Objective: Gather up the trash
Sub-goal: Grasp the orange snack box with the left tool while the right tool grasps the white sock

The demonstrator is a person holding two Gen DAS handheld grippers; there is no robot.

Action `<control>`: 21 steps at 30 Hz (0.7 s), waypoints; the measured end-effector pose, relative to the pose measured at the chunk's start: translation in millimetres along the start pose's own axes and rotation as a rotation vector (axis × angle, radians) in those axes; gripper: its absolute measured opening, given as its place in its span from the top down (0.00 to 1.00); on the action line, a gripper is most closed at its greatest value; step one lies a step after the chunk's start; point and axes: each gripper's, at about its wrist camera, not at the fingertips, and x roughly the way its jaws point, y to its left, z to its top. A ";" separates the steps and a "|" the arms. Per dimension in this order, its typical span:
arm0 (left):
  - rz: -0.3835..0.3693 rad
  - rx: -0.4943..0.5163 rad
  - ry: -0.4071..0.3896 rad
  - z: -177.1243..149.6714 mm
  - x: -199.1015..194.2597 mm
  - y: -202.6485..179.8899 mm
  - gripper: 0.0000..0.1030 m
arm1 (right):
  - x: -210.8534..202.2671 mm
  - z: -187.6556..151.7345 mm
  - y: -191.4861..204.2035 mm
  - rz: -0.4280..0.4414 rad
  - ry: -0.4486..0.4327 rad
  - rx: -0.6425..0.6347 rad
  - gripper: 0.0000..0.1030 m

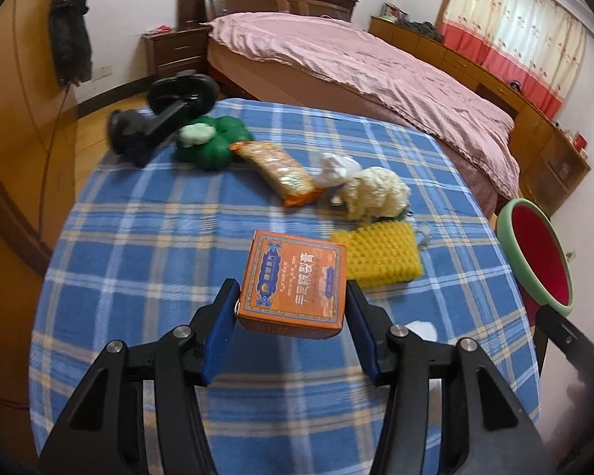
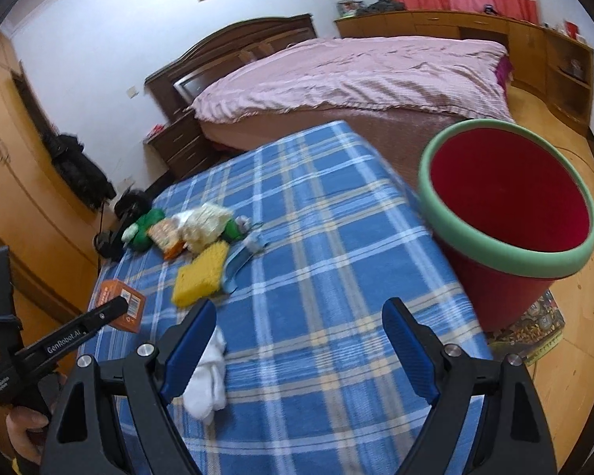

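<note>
Between the blue pads of the left gripper (image 1: 293,316) sits an orange box (image 1: 295,283), clamped on both sides and lifted clear of the plaid cloth (image 1: 158,237). Seen from the right wrist, the same box (image 2: 118,304) shows at 9 o'clock, past the left gripper's black finger.

On the cloth beyond the box, in the left wrist view: a yellow sponge (image 1: 380,255) at 2 o'clock just beside it, a cream wad (image 1: 376,194) touching the sponge's far edge, a white crumple (image 1: 336,168) at 12, an orange wrapper (image 1: 277,172) at 11, and a green toy (image 1: 214,140) farther at 11.

The right gripper (image 2: 299,340) has its jaws wide apart with nothing between them. A white tissue (image 2: 210,380) lies on the cloth against its left finger. A red bin (image 2: 507,213) with a green rim stands at 2 o'clock off the cloth's edge; the left wrist view has it (image 1: 542,253) at 3 o'clock. A bed (image 1: 356,63) fills the background.
</note>
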 end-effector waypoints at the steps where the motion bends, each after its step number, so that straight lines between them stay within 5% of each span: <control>1: 0.004 -0.010 -0.003 -2.1 -2.6 4.8 0.48 | 2.0 -1.4 3.4 0.005 0.010 -0.007 0.15; 21: 0.030 -0.091 -0.017 -19.6 -14.6 46.6 0.48 | 62.4 -27.5 62.1 0.029 0.230 -0.172 0.18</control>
